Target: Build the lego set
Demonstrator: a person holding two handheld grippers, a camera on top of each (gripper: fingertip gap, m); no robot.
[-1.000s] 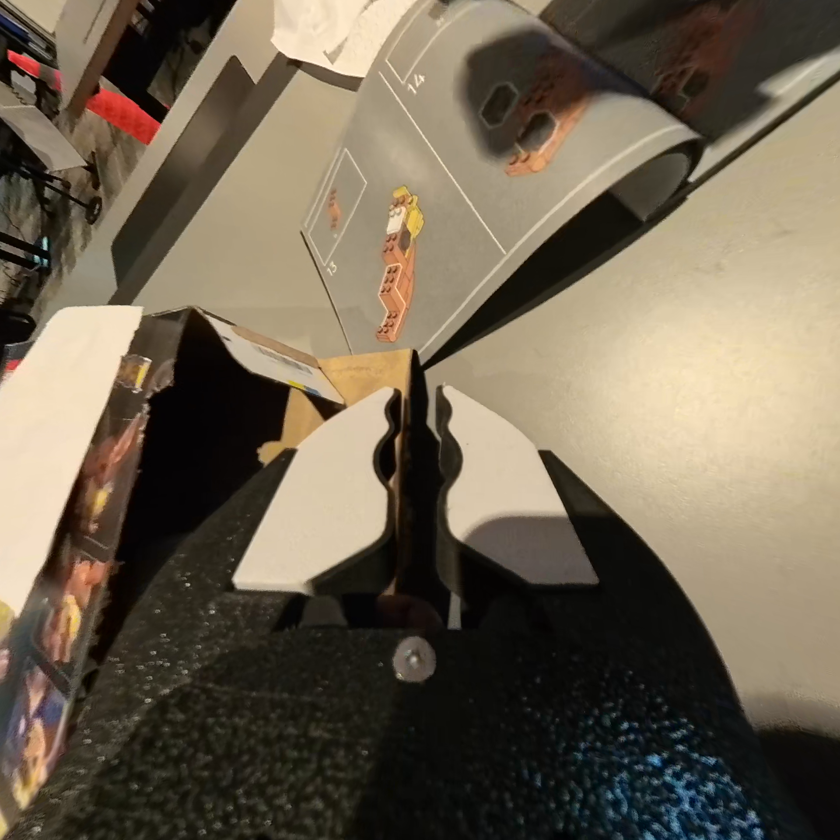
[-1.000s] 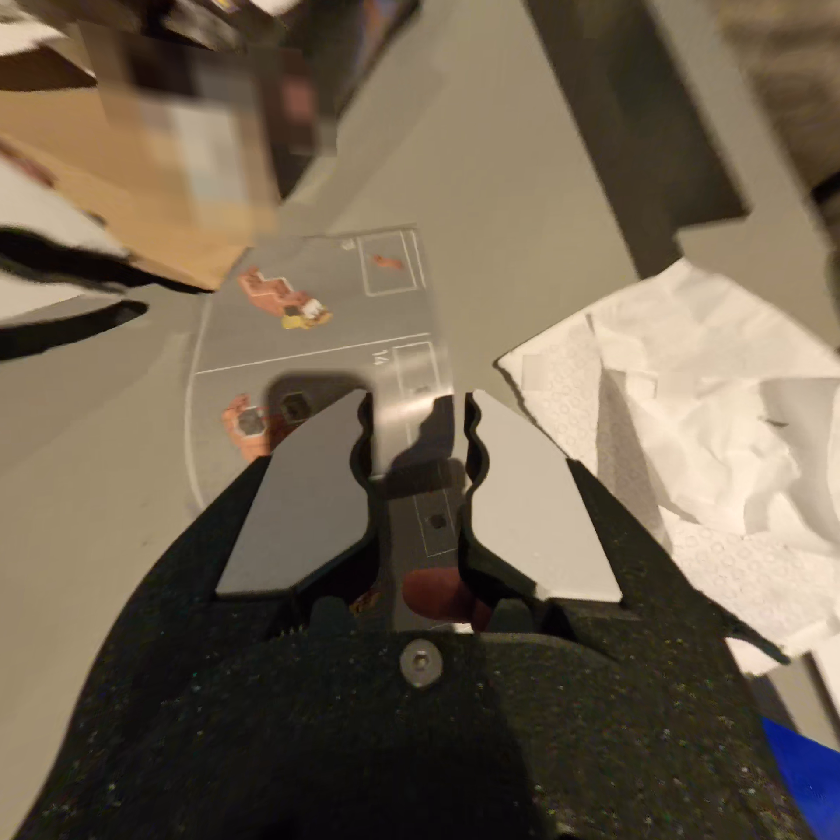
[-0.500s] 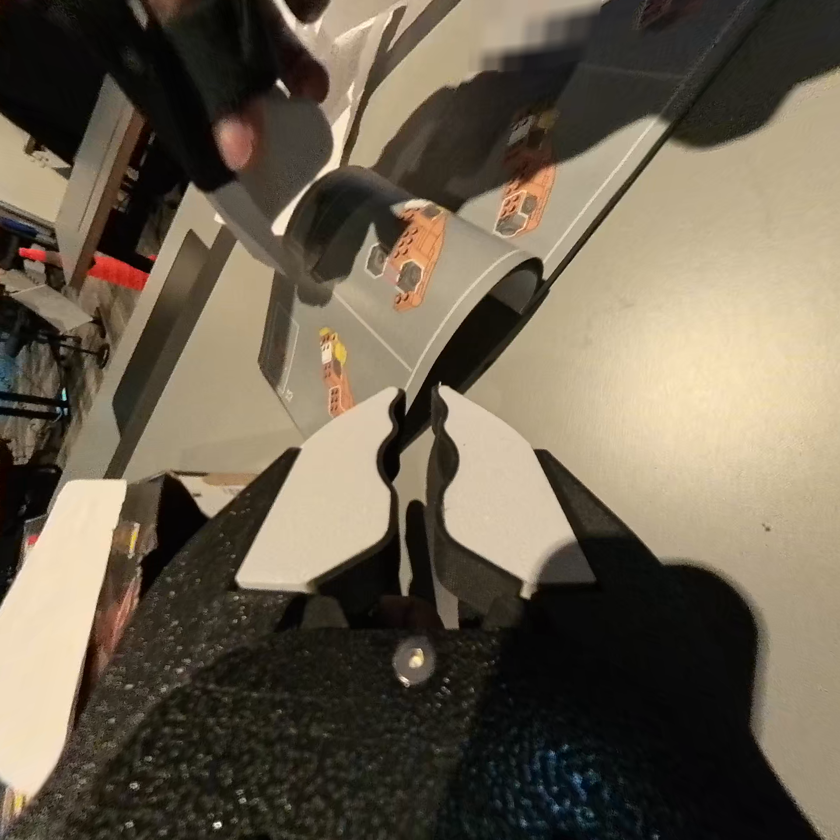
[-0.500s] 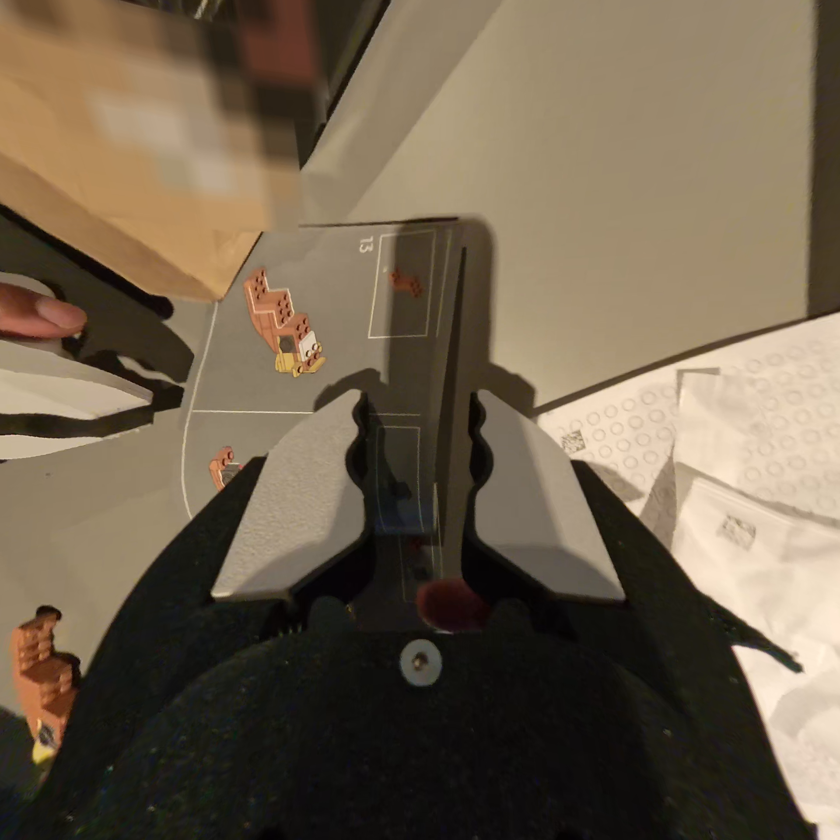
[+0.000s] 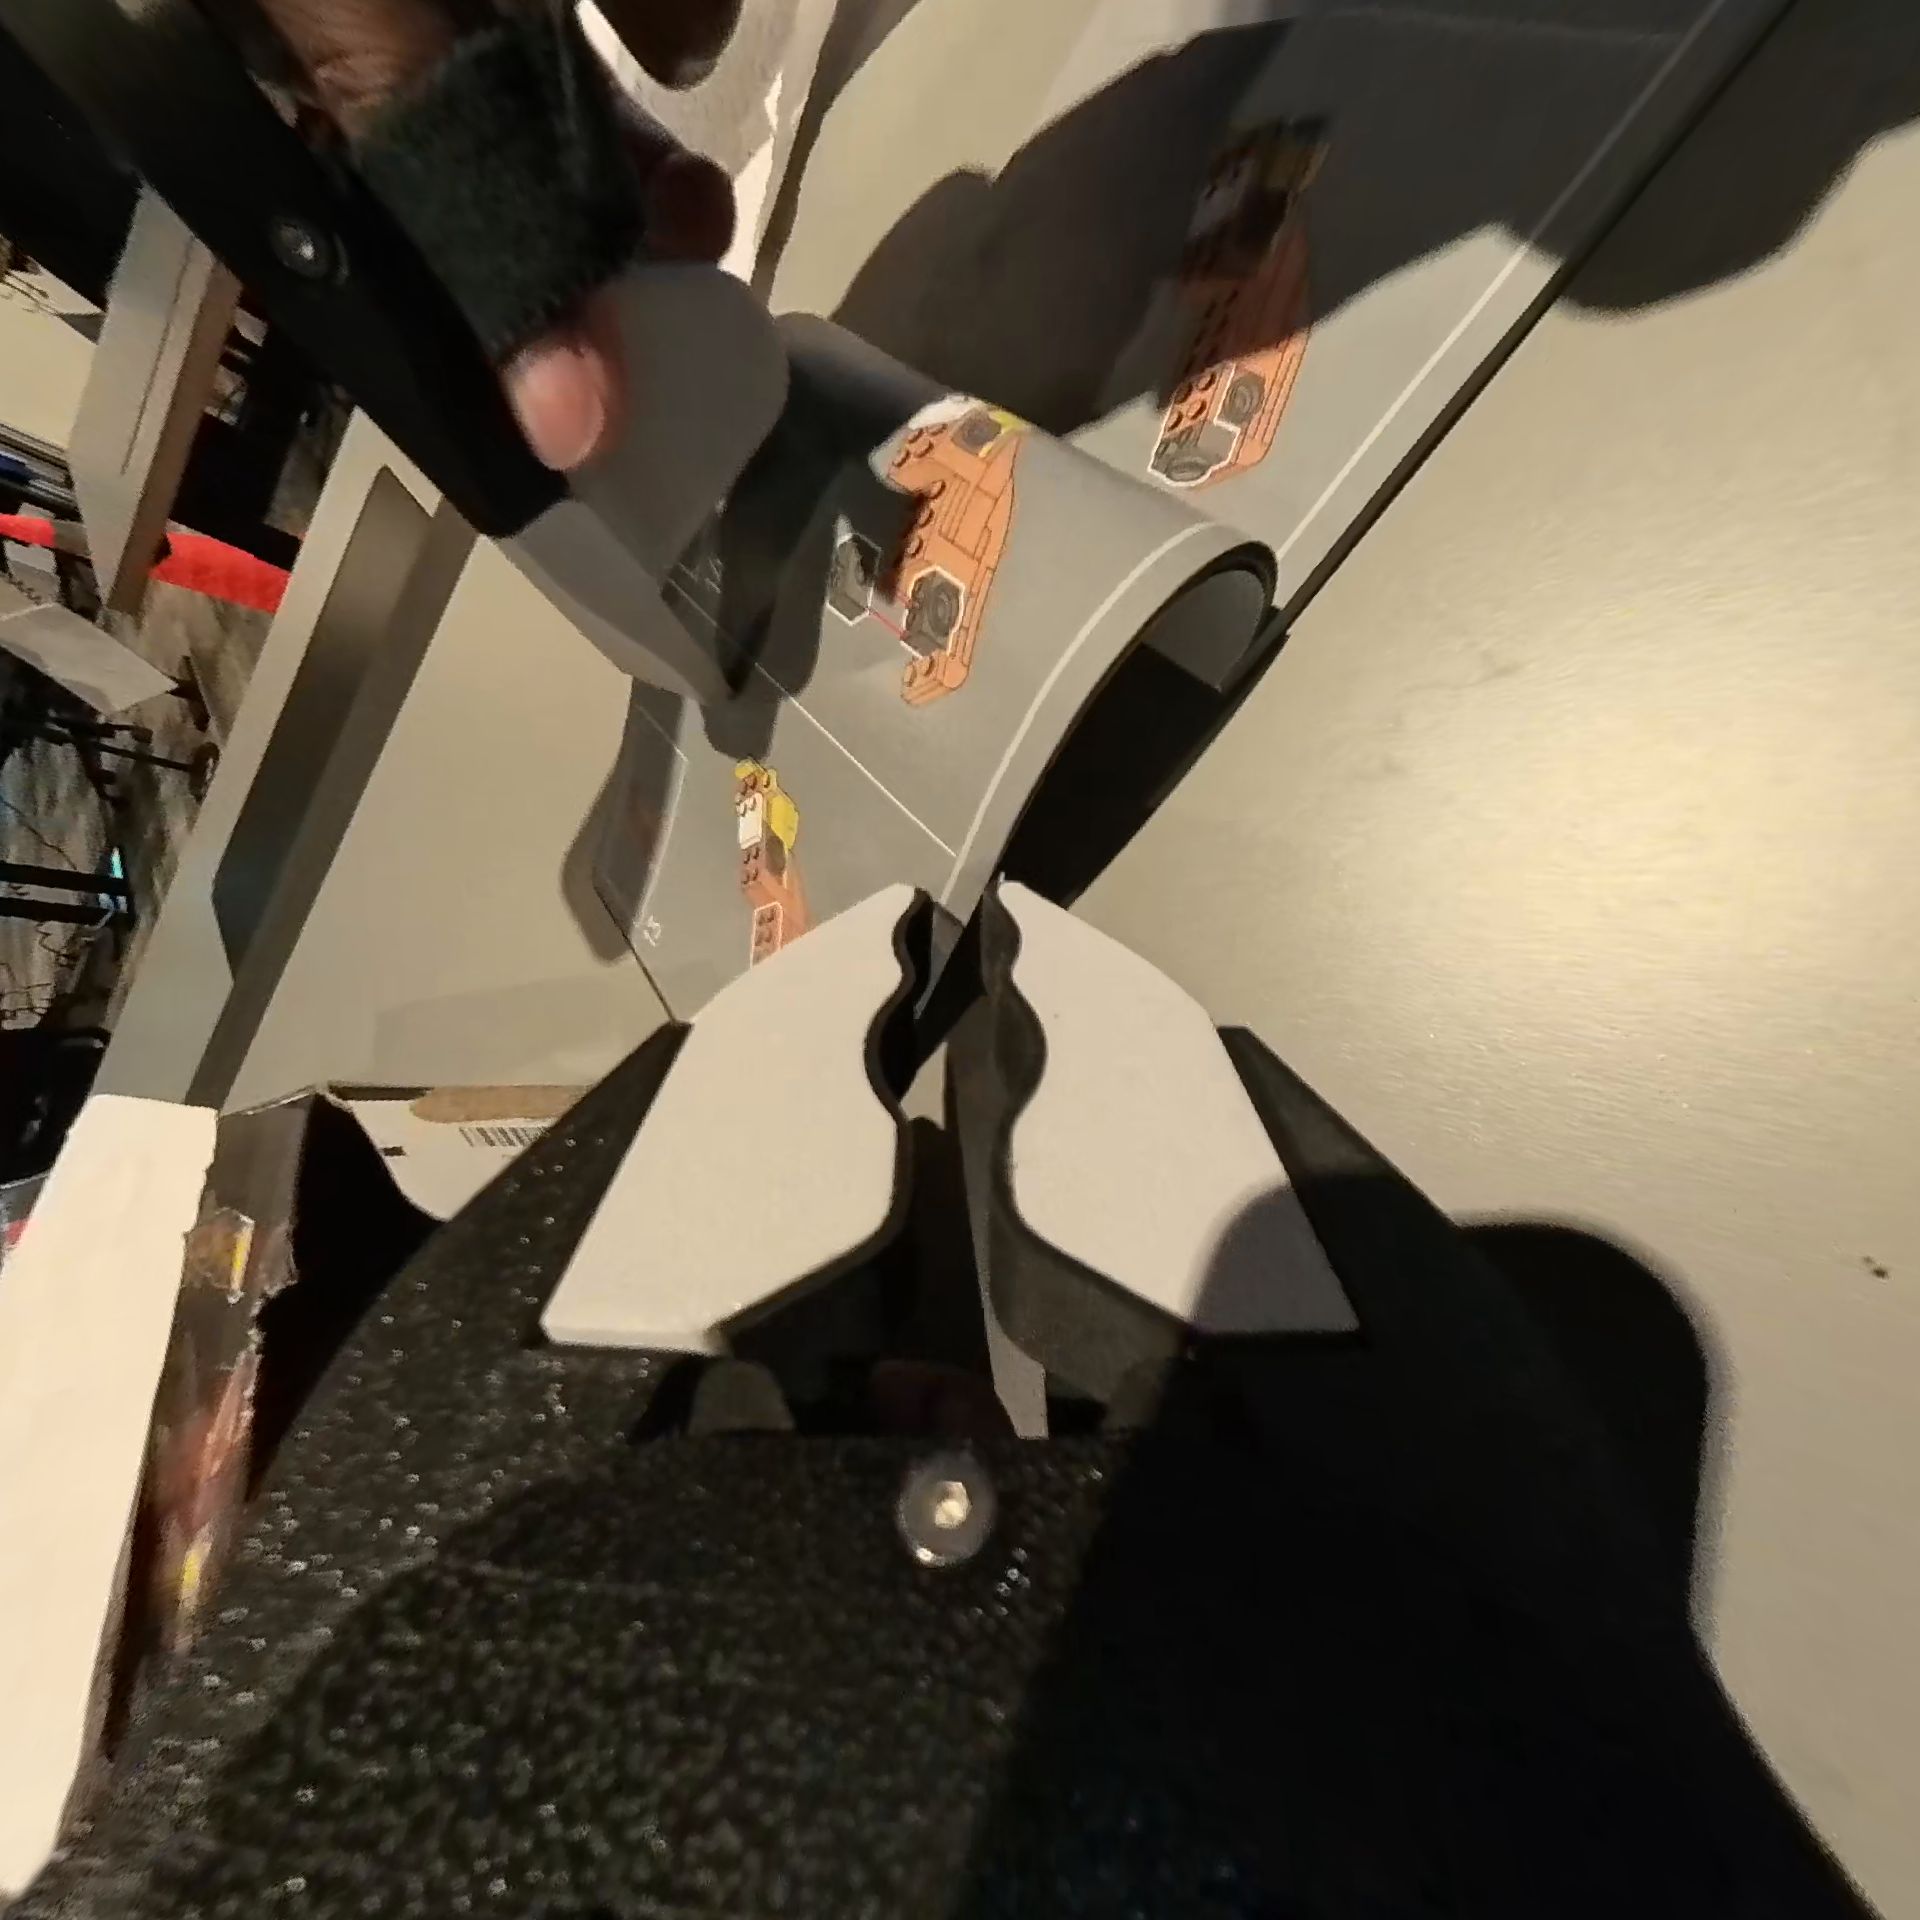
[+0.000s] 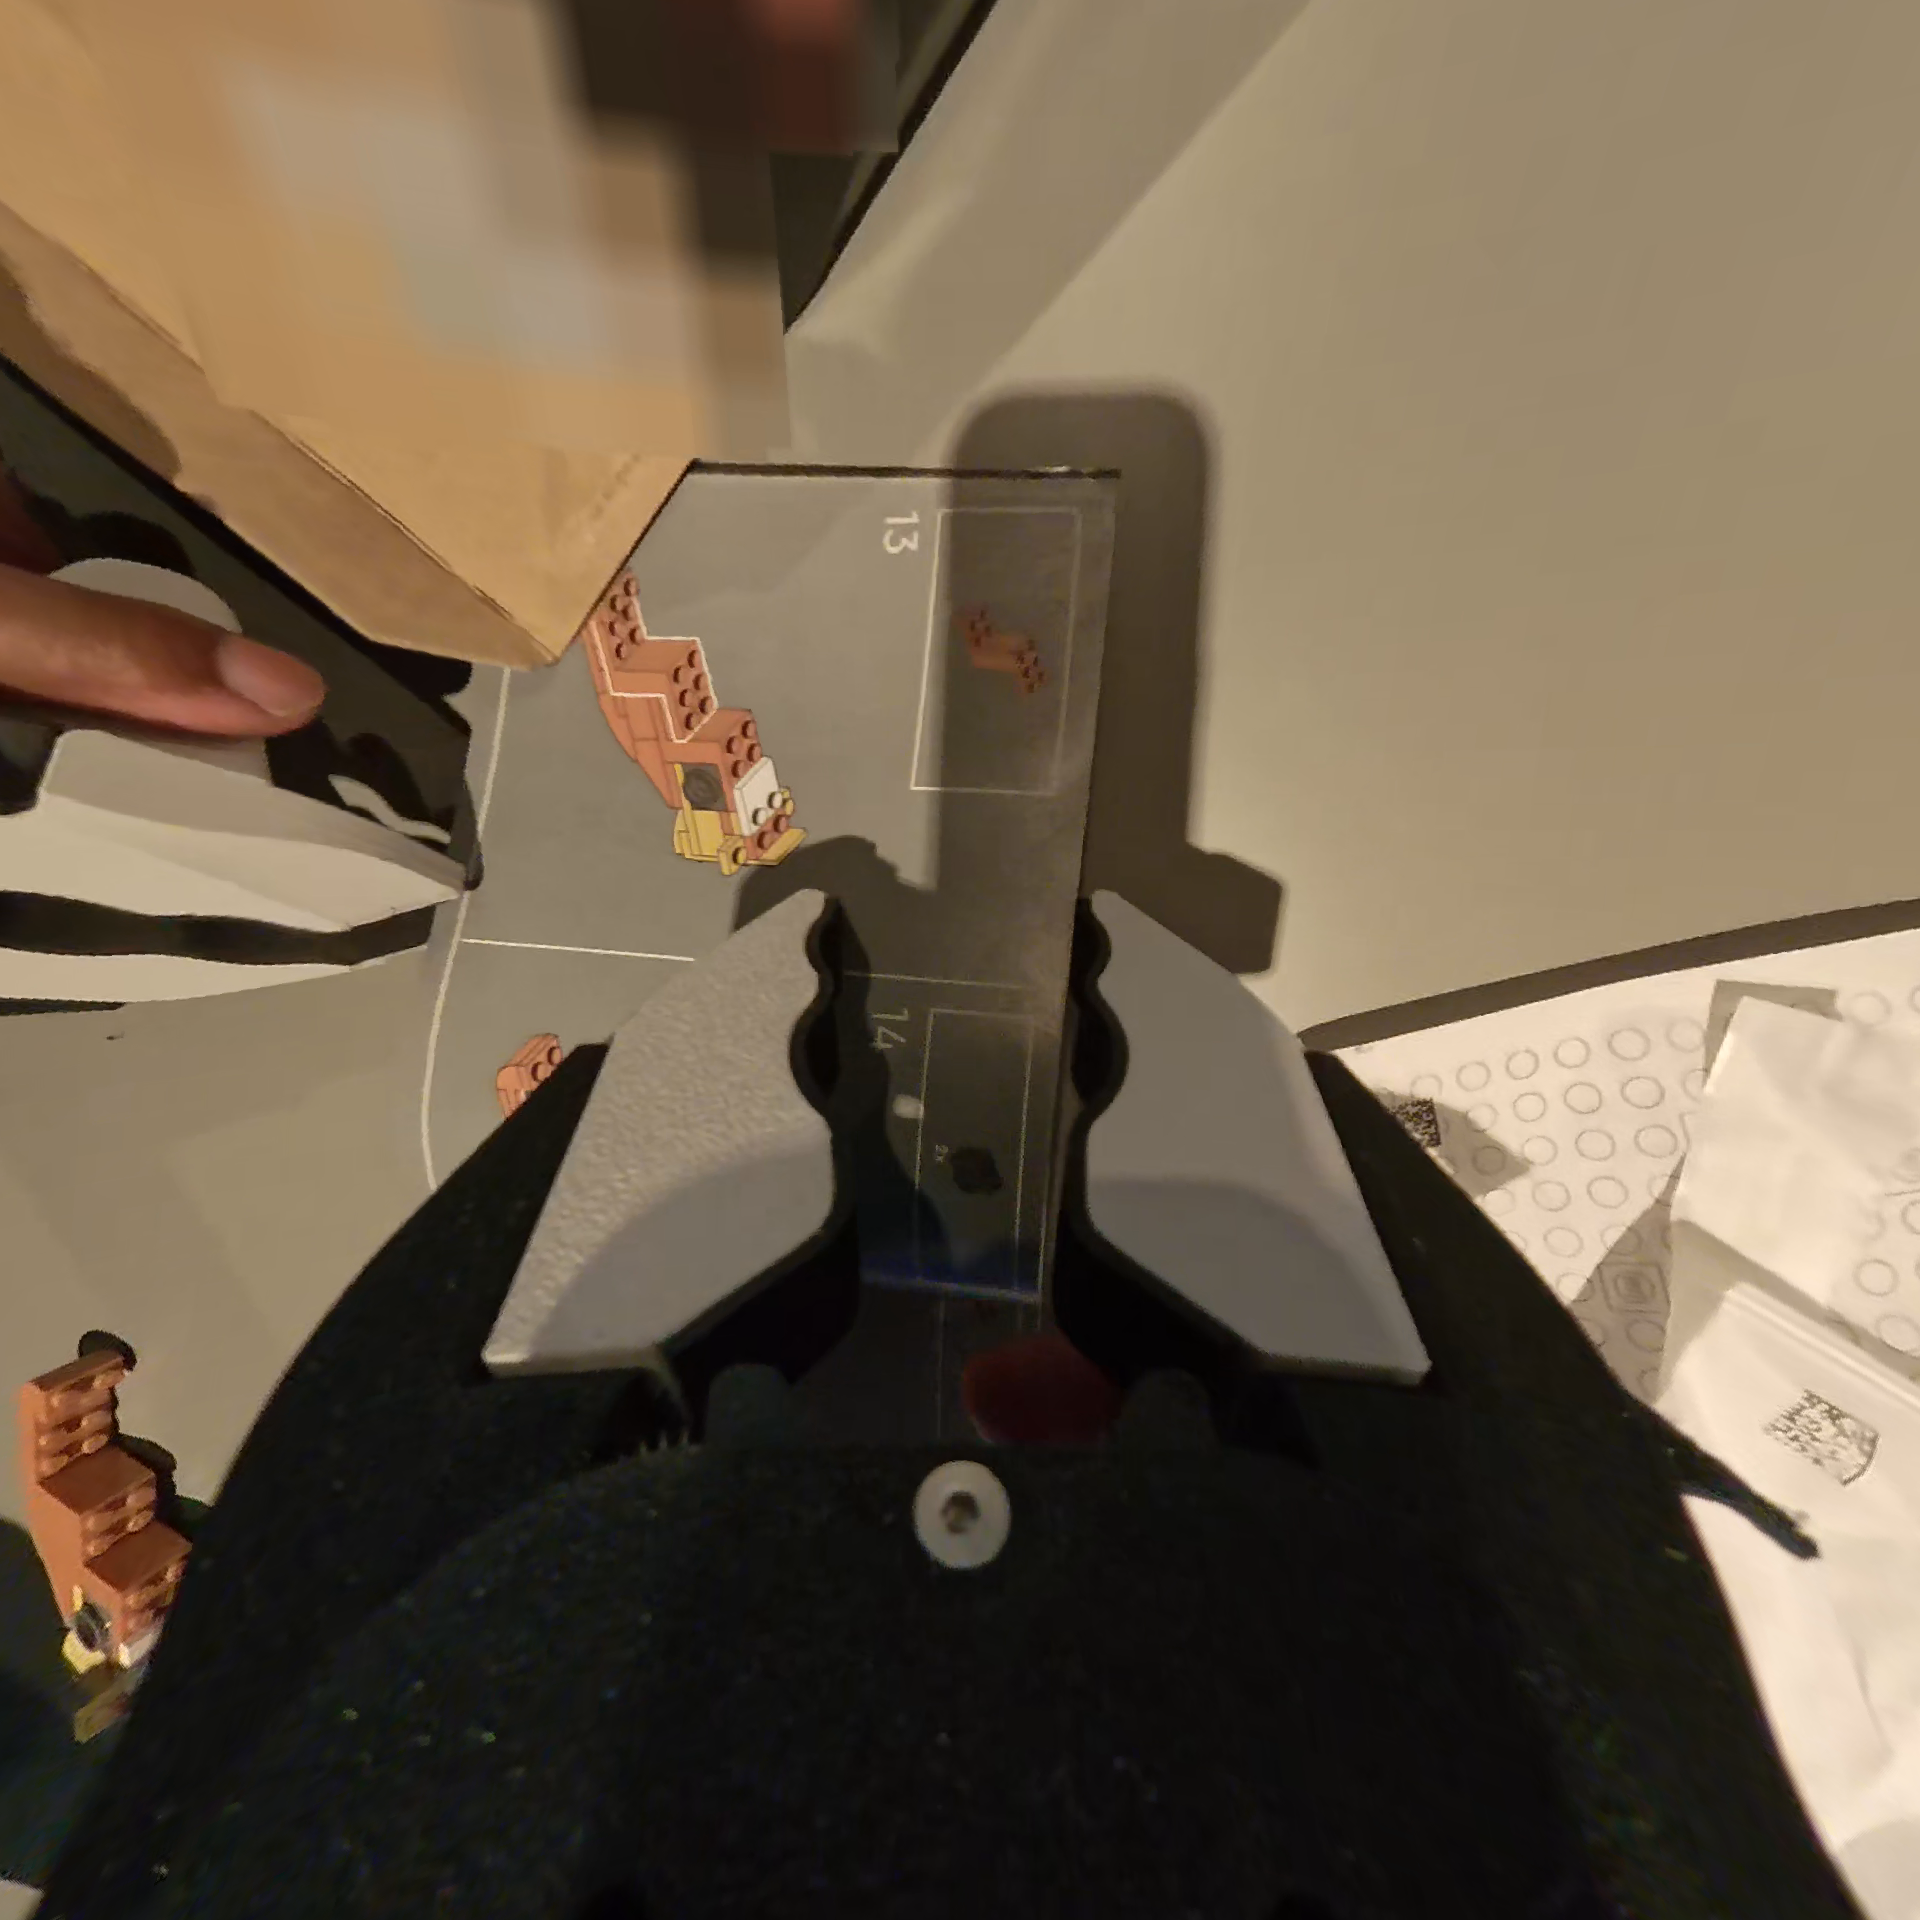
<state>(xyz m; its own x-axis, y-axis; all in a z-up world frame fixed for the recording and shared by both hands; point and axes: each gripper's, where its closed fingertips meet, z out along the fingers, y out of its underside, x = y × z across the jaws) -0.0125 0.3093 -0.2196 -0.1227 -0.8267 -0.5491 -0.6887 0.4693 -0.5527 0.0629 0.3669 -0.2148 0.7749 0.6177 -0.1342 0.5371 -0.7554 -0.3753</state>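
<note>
The right tool [image 6: 961, 1049] pinches an instruction booklet [image 6: 821, 665] page mid-frame, the left tool [image 5: 951, 977] nips its lower edge, so turning should go slowly to avoid tearing, the brown lego build [image 6: 94, 1496] lying lower left on the worktop [image 6: 1455, 416]

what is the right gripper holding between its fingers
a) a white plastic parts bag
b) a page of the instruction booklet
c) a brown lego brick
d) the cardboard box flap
b: in the right wrist view the right gripper pinches a lifted page of the instruction booklet, seen nearly edge-on between its fingers, while the partly built brown lego model sits on the table apart from it.
</note>
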